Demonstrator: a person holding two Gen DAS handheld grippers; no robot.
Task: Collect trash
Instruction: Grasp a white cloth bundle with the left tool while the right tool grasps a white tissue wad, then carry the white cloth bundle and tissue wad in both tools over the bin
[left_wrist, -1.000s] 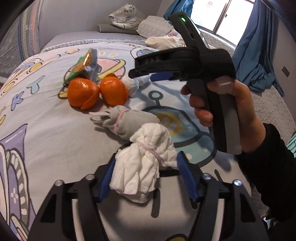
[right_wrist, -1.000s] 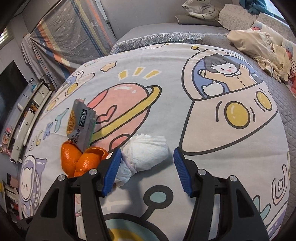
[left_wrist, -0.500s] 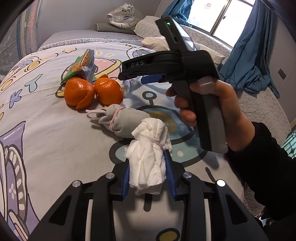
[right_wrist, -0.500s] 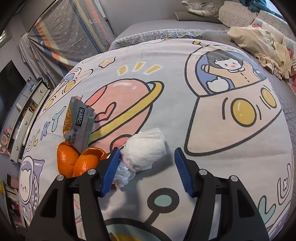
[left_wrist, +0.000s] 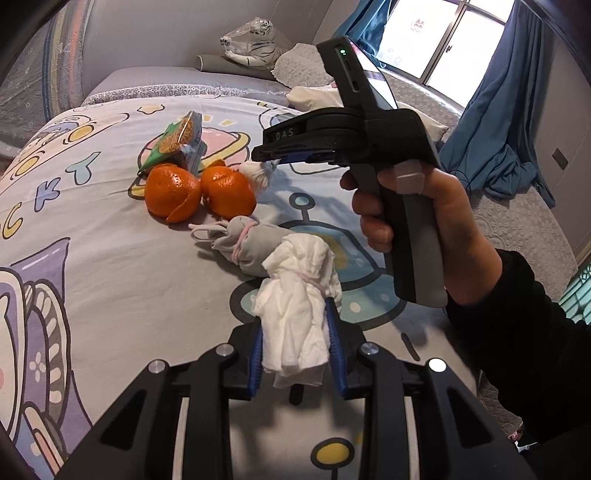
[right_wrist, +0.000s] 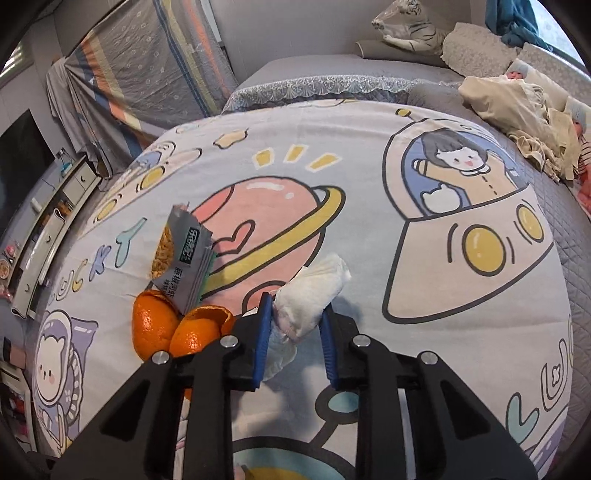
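On the cartoon bed cover (left_wrist: 92, 258) lies trash. My left gripper (left_wrist: 295, 321) has its jaws closing, and both blue pads press on a white tissue bundle (left_wrist: 295, 291) tied with a pink band. A grey tied bundle (left_wrist: 255, 243) lies just beyond it, then two orange peels (left_wrist: 171, 190) and a snack wrapper (left_wrist: 177, 142). My right gripper (right_wrist: 295, 306), held in a person's hand (left_wrist: 417, 221), is also closing, with its pads squeezing a white paper wad (right_wrist: 314, 288). The orange peels (right_wrist: 155, 325) and the wrapper (right_wrist: 184, 266) sit to its left.
A plush tiger (left_wrist: 255, 48) and pillows lie at the head of the bed. A pile of pale clothes (right_wrist: 517, 107) sits on the far right side. Blue curtains (left_wrist: 495, 122) hang by the window. A low drawer unit (right_wrist: 48, 236) stands left of the bed.
Both pairs of jaws went from wide open to closed: the left on the white tissue bundle, the right on the white paper wad. The left gripper shifted slightly with its bundle.
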